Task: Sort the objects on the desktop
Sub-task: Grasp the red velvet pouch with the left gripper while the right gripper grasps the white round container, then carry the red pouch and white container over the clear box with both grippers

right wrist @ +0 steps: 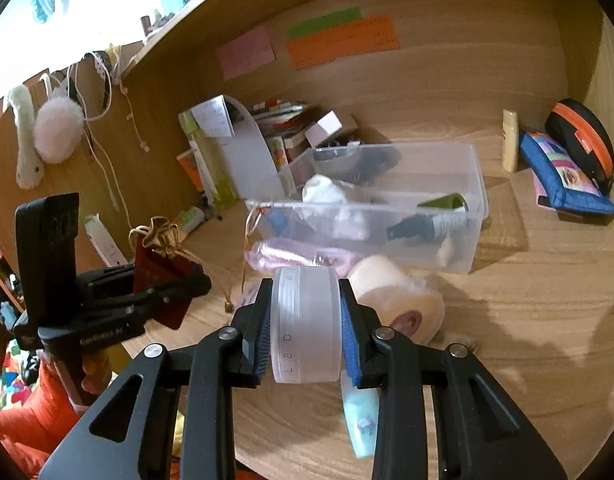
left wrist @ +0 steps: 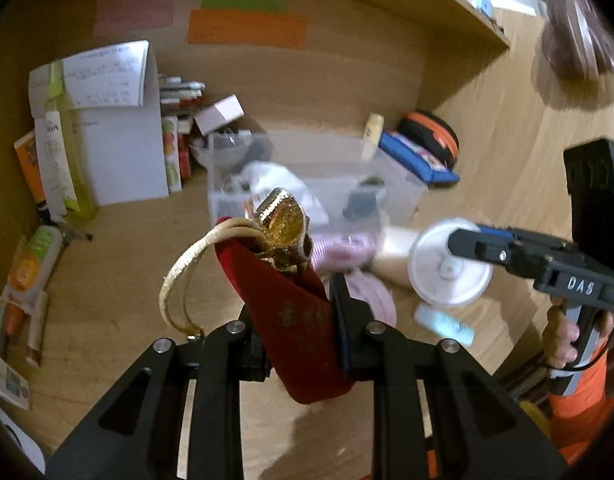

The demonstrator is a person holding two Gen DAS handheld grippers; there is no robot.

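Observation:
My left gripper is shut on a red velvet pouch with a gold drawstring loop and a gold top, held up above the wooden desk. The right wrist view shows that pouch at the left in the left gripper. My right gripper is shut on a frosted white round jar, its blue pads pressing both sides. In the left wrist view the jar hangs at the right in the right gripper. Behind both stands a clear plastic bin holding a white cloth and a dark spray bottle.
A cream tape roll, a pink packet and a pale blue tube lie in front of the bin. A blue pouch and a black-and-orange round case sit at the back right. Books and a notepad stand at the back left.

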